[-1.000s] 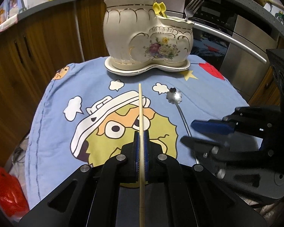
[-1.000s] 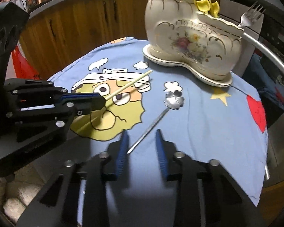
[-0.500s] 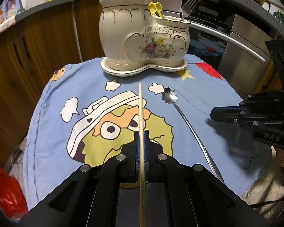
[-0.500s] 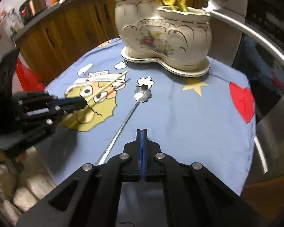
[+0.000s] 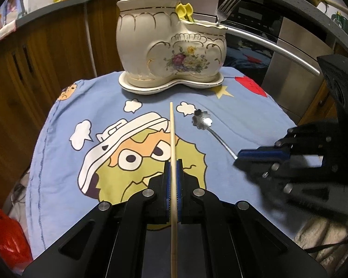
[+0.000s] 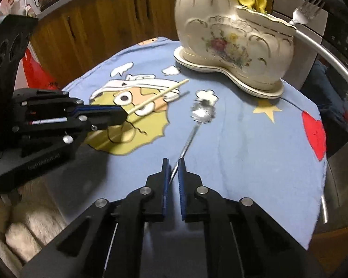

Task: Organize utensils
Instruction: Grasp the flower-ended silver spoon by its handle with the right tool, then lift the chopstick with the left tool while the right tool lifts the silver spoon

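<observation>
My left gripper (image 5: 173, 164) is shut on a wooden chopstick (image 5: 172, 134) that points toward the ceramic boot-shaped holder (image 5: 171, 55); it also shows in the right wrist view (image 6: 118, 115) with the chopstick (image 6: 160, 96). My right gripper (image 6: 173, 164) has its jaws narrowly apart around the handle end of a flower-bowled metal spoon (image 6: 201, 113) lying on the blue cloth. In the left wrist view the right gripper (image 5: 243, 156) sits at the spoon's (image 5: 201, 121) handle. The holder (image 6: 234, 37) holds chopsticks, yellow spoons and a fork (image 5: 225, 8).
The blue cartoon cloth (image 5: 69, 162) covers a small round table. Wooden cabinets (image 5: 46, 53) stand behind at the left, an oven with a steel bar handle (image 5: 273, 44) at the right. A red bag (image 5: 4, 236) lies on the floor at the left.
The right gripper came back down to the spoon's handle, jaws slightly apart around it after being fully shut half a second ago. The left gripper still holds the chopstick, nearly unmoved.
</observation>
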Motion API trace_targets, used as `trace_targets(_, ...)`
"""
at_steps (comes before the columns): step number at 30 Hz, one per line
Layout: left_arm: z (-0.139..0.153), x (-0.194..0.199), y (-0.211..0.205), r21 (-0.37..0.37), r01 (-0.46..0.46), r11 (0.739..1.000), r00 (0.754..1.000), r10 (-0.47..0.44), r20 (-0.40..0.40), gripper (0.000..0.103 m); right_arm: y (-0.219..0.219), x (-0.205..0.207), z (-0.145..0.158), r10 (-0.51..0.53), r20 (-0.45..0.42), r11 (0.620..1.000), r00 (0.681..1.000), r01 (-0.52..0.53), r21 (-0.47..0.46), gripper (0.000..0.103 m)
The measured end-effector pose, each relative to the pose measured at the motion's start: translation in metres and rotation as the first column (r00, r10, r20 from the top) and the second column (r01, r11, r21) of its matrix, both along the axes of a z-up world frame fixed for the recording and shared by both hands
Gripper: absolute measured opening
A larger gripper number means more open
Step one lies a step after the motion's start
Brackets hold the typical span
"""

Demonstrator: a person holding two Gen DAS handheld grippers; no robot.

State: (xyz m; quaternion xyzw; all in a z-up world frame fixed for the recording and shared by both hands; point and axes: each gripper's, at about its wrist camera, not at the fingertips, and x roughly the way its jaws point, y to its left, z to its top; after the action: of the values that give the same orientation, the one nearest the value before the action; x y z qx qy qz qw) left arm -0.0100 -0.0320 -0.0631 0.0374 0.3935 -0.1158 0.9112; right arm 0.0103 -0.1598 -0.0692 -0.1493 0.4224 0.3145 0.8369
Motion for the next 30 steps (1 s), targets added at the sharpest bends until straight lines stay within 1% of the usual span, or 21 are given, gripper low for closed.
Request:
trace_targets(4,-0.003,0.001,-0.004,0.015,0.015,1.0,1.0,-0.015,-0.024,0.005,-0.014,0.001,0.003,0.006,-0.002,0.999,1.0,-0.007,-0.05,0.004)
trace_targets(6,-0.006,0.003,-0.005,0.024,0.016,1.0,0.999,-0.015,-0.045,0.005,-0.017,0.004,0.002,0.007,-0.03,0.998,1.0,-0.009,-0.055,0.004)
trace_targets(11,-0.006,0.005,-0.006,0.056,0.029,0.998,0.996,-0.024,-0.085,0.005,-0.011,0.01,0.001,0.007,-0.05,0.998,0.999,-0.01,-0.058,0.019)
trace_targets(14,-0.005,0.008,-0.008,0.081,0.041,0.996,0.993,-0.032,-0.111,0.005,-0.005,0.016,0.0,0.016,-0.064,0.999,0.998,-0.019,-0.046,0.019)
trace_targets(15,-0.005,0.008,-0.009,0.087,0.043,0.995,0.993,-0.032,-0.116,0.005,-0.004,0.016,0.0,0.017,-0.063,0.999,0.998,-0.02,-0.041,0.019)
trace_targets(17,-0.005,0.008,-0.009,0.095,0.048,0.994,0.992,-0.036,-0.121,0.005,-0.002,0.016,-0.001,0.024,-0.053,0.999,0.998,-0.026,-0.035,0.004)
trace_targets(19,-0.005,0.008,-0.008,0.089,0.05,0.995,0.992,-0.039,-0.119,0.005,-0.003,0.014,-0.001,0.022,-0.046,0.999,0.999,-0.023,-0.023,0.003)
trace_targets(22,-0.005,0.007,-0.006,0.078,0.057,0.995,0.994,-0.049,-0.101,0.005,-0.003,0.011,0.0,0.018,-0.017,1.0,1.0,-0.018,0.005,0.003)
trace_targets(24,-0.003,0.005,-0.002,0.066,0.055,0.996,0.996,-0.05,-0.077,0.005,-0.008,0.008,0.007,0.014,0.001,0.998,1.0,-0.014,0.055,0.003)
trace_targets(25,0.0,0.003,0.002,0.044,0.055,0.997,0.997,-0.053,-0.057,0.005,-0.011,0.007,0.011,0.013,0.012,0.997,1.0,-0.014,0.08,0.003)
trace_targets(28,0.017,-0.006,0.016,-0.046,0.08,0.996,0.996,-0.079,0.031,0.005,-0.025,0.001,0.031,0.005,0.075,0.984,0.997,-0.019,0.179,0.003)
trace_targets(30,0.032,-0.015,0.022,-0.086,0.128,0.988,0.987,-0.118,0.112,0.005,-0.036,-0.001,0.047,-0.005,0.129,0.968,0.992,-0.028,0.251,0.003)
